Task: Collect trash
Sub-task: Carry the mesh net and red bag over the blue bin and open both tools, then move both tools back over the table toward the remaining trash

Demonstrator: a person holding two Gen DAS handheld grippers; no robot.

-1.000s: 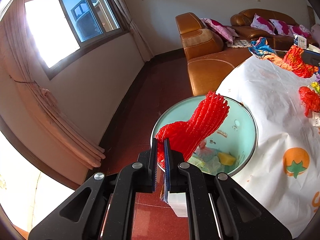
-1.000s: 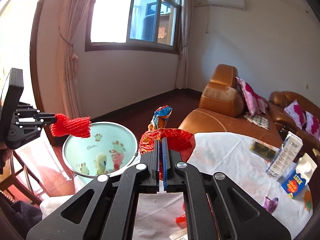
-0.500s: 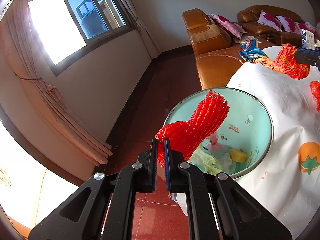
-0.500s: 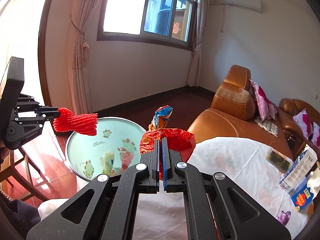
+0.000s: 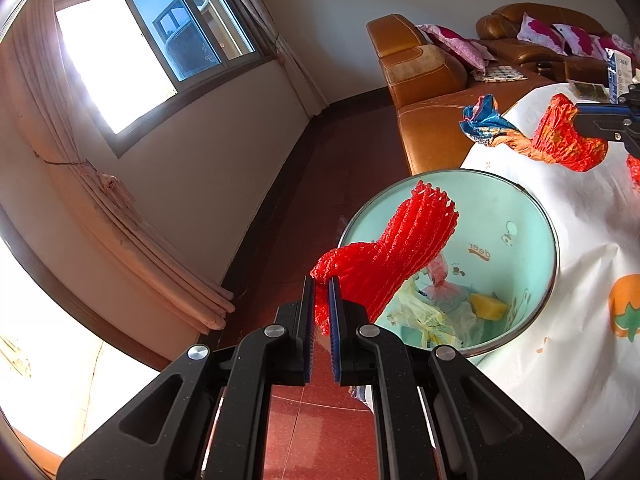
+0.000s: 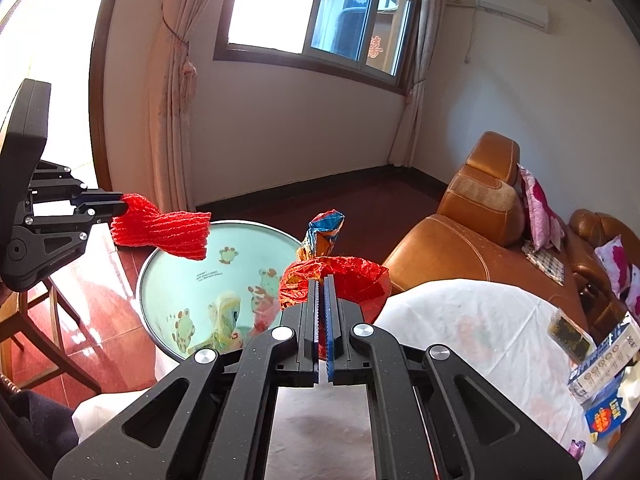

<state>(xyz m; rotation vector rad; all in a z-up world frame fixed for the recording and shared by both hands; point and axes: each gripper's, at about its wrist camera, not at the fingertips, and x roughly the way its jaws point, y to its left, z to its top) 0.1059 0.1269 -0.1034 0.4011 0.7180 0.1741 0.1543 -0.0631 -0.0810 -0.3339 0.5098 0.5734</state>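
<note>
My left gripper [image 5: 321, 282] is shut on a red foam fruit net [image 5: 394, 252], which sticks out over the near rim of a mint-green bin [image 5: 516, 216] beside the table. In the right wrist view the same net [image 6: 164, 232] hangs from the left gripper [image 6: 120, 205] above the bin [image 6: 188, 272]. My right gripper [image 6: 322, 282] is shut on a crumpled red and blue snack wrapper [image 6: 340, 276], held just right of the bin over the table edge. That wrapper [image 5: 560, 140] also shows in the left wrist view.
The bin holds plastic bags and a yellow piece [image 5: 486, 306]. A white tablecloth [image 6: 480, 340] with fruit prints carries cartons and packets [image 6: 604, 360] at the right. A brown leather sofa [image 6: 460, 248] stands behind the table. A wooden chair [image 6: 36, 328] is at the left.
The right gripper has carried the wrapper leftward toward the bin. The left gripper still holds the net at the bin's rim, and the bin now sits closer in both views.
</note>
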